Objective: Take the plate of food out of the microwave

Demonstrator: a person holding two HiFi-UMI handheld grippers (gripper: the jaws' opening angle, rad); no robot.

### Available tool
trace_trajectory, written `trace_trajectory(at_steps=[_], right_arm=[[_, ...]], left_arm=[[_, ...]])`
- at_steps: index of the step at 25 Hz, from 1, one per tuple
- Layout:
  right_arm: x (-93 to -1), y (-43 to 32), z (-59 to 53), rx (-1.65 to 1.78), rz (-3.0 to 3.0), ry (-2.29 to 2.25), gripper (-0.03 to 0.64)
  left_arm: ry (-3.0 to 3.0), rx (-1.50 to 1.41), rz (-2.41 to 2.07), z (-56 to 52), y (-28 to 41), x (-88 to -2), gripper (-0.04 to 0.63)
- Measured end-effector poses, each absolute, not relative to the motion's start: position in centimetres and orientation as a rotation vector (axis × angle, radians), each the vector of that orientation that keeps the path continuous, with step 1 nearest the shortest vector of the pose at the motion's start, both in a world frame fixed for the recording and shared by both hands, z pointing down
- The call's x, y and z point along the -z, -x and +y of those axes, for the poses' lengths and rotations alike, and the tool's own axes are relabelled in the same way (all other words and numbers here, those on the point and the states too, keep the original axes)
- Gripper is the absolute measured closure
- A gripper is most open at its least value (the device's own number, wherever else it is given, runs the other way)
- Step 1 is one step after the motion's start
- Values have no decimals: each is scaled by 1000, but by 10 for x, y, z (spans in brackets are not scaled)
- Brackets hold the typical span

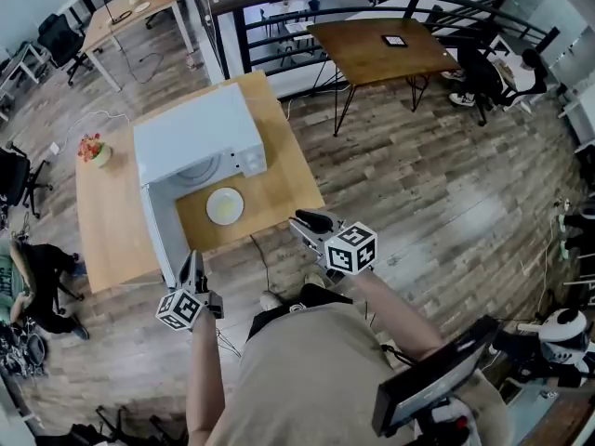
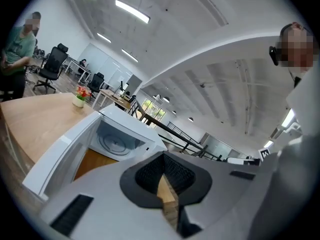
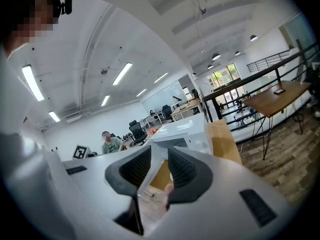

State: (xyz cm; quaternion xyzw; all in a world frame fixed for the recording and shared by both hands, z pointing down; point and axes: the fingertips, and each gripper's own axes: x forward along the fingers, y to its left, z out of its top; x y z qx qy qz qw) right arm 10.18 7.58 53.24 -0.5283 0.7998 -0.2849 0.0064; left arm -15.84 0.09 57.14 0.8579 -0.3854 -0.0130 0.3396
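Round white plate (image 1: pixel 225 205) lies flat, face up, before the open white microwave (image 1: pixel 191 128). Left gripper (image 2: pixel 163 155) jaws pressed together; right gripper (image 3: pixel 160 152) jaws slightly spread, empty.

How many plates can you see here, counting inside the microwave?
1. The plate sits on the wooden table, just in front of the open microwave. The left gripper view shows only the turntable inside; part of the cavity is hidden.
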Motion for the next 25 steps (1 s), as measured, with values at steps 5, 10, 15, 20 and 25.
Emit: trace_trajectory(at_steps=[5,10,15,20,25], right_arm=[[-531,-112,81,821,2604,1671,560],[-541,-138,99,850,2636,1646,571],[-558,-167,113,877,2651,1644,571],[-558,-182,127,890,2638,1632,571],[-562,-199,138,897,2649,1639,571]], left_arm=[[-2199,52,-1075,19,151,-559,592],[-2200,40,-1066,47,110,-561,592],[-2191,27,-1064,69,78,-581,592],[-2154,-3,-1055,91,60,-598,592],[-2161,8,-1048,99,41,-594,592]])
